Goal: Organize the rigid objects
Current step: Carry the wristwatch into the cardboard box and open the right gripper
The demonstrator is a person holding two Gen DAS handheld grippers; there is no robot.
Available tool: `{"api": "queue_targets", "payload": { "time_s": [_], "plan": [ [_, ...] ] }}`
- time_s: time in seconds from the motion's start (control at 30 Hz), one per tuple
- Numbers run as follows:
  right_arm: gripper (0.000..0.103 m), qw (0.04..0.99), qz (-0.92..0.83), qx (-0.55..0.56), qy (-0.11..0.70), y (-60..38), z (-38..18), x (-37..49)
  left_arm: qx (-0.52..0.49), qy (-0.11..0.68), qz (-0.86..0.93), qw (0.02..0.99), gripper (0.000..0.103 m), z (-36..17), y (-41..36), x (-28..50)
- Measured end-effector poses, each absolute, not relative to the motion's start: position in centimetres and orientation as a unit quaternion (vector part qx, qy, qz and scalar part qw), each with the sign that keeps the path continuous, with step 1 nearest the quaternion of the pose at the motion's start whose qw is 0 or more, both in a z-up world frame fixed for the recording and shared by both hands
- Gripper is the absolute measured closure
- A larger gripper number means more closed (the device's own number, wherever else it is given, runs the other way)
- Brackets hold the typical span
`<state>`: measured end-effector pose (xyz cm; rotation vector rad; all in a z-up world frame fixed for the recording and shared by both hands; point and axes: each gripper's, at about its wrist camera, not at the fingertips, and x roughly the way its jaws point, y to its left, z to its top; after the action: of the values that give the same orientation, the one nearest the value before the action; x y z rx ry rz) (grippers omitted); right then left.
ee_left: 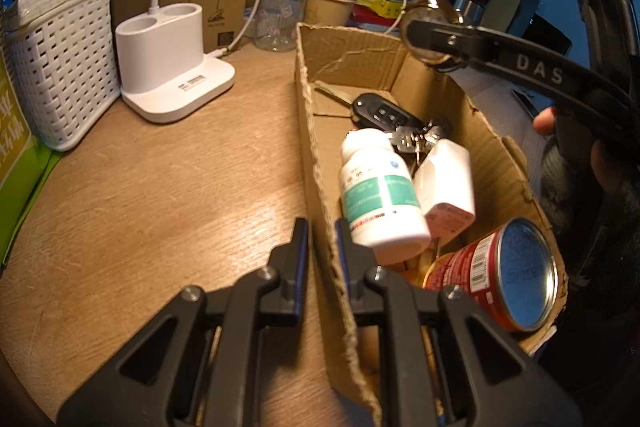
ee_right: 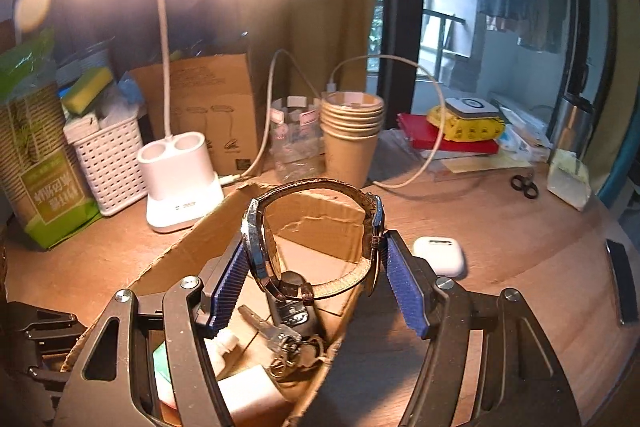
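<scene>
One earbud case (ee_right: 439, 256), right-wrist view only.

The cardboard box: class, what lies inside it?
Box: car key with keyring, two white bottles, red can. Whatever lies beneath them is covered.

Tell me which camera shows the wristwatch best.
The right wrist view: the wristwatch sits close and whole between the right gripper pads, case and band visible. The left wrist view shows only its case, mostly hidden behind a gripper finger.
</scene>
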<state>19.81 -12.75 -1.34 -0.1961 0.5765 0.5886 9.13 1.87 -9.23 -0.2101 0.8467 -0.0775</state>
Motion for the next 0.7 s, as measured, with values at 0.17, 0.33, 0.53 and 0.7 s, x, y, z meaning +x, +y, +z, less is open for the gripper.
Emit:
{"api": "queue_targets", "payload": {
  "time_s": [0.17, 0.33, 0.53, 0.7],
  "plan": [
    [0.034, 0.903, 0.299, -0.11, 0.288, -11.8, -2.0, 19.9, -0.102, 0.41, -0.038, 0.906, 0.089, -9.2, 1.9, 9.1],
    [0.033, 0.888, 0.317, -0.142, 0.3, -10.5, -2.6, 19.9, -0.102, 0.41, -0.038, 0.906, 0.089, -9.2, 1.9, 9.1],
    [0.033, 0.869, 0.328, -0.213, 0.302, -8.7, -3.5, 19.4, -0.102, 0.41, -0.038, 0.906, 0.089, -9.2, 1.9, 9.1],
    [0.033, 0.854, 0.329, -0.255, 0.311, -7.8, -3.9, 19.6, -0.102, 0.41, -0.038, 0.906, 0.089, -9.2, 1.9, 9.1]
  ]
}}
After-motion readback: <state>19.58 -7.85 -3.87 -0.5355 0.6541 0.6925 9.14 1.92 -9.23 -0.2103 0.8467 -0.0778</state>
